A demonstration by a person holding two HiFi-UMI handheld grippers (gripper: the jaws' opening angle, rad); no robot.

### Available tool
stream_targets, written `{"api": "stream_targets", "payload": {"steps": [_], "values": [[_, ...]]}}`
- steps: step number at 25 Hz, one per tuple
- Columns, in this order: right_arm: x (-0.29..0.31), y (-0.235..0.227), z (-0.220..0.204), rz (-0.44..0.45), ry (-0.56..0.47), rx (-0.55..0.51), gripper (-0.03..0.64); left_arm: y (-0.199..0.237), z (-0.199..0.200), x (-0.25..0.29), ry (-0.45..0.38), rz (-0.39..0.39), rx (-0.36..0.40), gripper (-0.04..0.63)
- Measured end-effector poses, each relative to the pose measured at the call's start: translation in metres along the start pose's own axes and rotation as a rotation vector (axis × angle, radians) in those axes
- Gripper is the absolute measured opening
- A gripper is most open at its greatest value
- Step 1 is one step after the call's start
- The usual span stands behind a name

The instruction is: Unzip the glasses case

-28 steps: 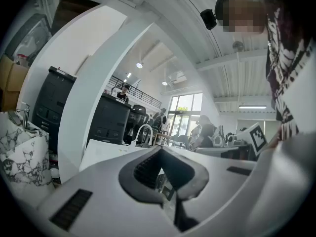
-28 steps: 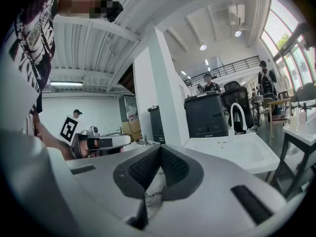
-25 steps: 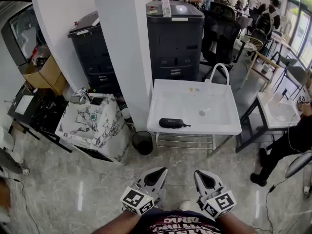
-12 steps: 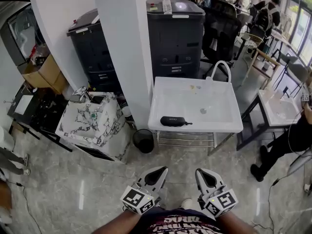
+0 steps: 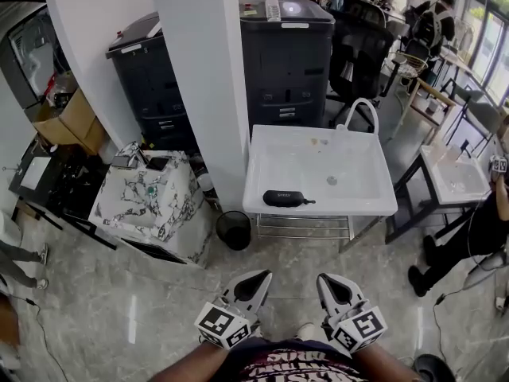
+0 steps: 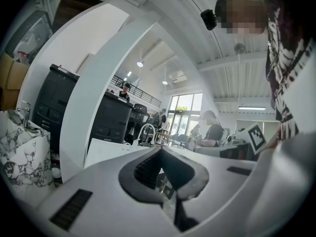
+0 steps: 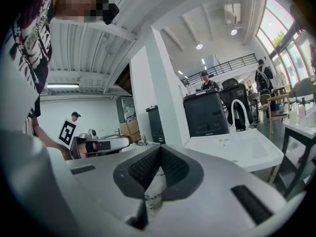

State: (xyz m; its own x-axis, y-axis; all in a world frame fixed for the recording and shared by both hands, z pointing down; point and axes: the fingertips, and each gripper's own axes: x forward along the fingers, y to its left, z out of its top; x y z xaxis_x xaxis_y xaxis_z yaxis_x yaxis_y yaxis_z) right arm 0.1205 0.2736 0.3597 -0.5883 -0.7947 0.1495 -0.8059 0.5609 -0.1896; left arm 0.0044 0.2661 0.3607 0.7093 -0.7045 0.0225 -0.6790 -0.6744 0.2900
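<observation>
The black glasses case (image 5: 285, 198) lies zipped near the front edge of a white table (image 5: 350, 161), its pull tab pointing right. Both grippers hang low in front of my body, well short of the table and over the floor. My left gripper (image 5: 253, 279) is shut with nothing in it, and my right gripper (image 5: 330, 283) is shut and empty too. In the left gripper view the jaws (image 6: 160, 149) meet, with the table (image 6: 106, 152) beyond them. The right gripper view shows closed jaws (image 7: 159, 149) and the table (image 7: 237, 149) off to the right. Neither gripper view shows the case.
A white pillar (image 5: 203, 78) stands left of the table, with a small black bin (image 5: 233, 231) at its foot. A marble-patterned box (image 5: 151, 197) sits further left. Behind the table are a dark printer (image 5: 286, 54) and office chair (image 5: 362, 54). A person (image 5: 485, 229) sits at the right.
</observation>
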Motion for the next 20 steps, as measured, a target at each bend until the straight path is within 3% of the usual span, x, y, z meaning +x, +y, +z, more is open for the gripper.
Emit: {"api": "stream_targets", "payload": {"steps": [20], "values": [[0.062, 0.023, 0.009, -0.060, 0.002, -0.055, -0.012, 0.070, 0.012, -0.010, -0.012, -0.054, -0.027, 0.005]]}}
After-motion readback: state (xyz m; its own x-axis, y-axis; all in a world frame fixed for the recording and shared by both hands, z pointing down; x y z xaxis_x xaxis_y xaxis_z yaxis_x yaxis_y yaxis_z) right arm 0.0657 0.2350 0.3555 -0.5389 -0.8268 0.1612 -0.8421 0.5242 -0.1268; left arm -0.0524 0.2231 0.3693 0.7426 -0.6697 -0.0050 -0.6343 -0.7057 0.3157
